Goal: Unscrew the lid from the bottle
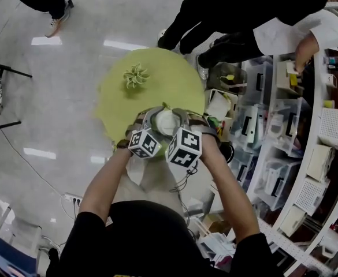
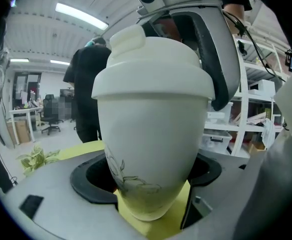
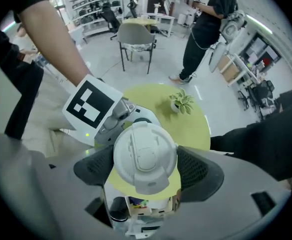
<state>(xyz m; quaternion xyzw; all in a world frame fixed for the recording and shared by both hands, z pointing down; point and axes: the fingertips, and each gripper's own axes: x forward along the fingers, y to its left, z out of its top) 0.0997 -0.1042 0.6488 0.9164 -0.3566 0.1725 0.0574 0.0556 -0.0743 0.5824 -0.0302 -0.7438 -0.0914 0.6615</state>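
Bottle [image 2: 146,134] sits clamped in the left gripper [image 2: 148,177], braced against twisting. The right gripper [image 3: 146,169] clasps the lid [image 3: 145,154] from above, placed to unscrew it.

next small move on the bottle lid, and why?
Probably roll the right gripper about its own axis to twist: its pads clamp the lid from above, the left gripper grips the bottle, and the lid sits flush with no gap.
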